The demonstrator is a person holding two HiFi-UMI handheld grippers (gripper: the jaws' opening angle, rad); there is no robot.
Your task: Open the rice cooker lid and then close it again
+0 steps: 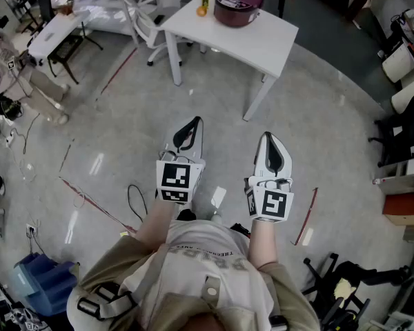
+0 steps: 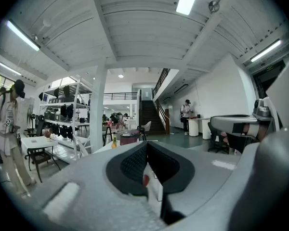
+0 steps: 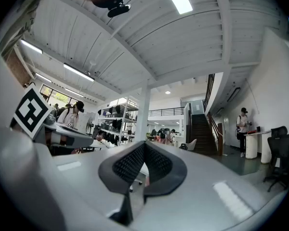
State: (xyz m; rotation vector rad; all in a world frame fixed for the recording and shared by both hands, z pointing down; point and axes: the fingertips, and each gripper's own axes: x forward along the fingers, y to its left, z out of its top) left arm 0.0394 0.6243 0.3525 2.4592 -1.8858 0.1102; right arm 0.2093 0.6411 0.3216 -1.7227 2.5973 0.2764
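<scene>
A dark maroon rice cooker [image 1: 235,5] with its lid down stands on a white table [image 1: 262,43] at the top of the head view, well ahead of me. In the left gripper view the cooker [image 2: 129,136] shows small and far off, just above the jaws. My left gripper [image 1: 191,125] and right gripper [image 1: 270,141] are held side by side over the floor, both shut and empty, pointing toward the table. The right gripper view shows its jaws [image 3: 143,148] pressed together, with the cooker hidden behind them.
A small yellow bottle [image 1: 203,6] stands on the table left of the cooker. A white chair [image 1: 143,19] sits at the table's left. A person [image 1: 17,74] stands at far left by another white desk [image 1: 52,36]. Black office chairs [image 1: 400,133] and cables line the right side.
</scene>
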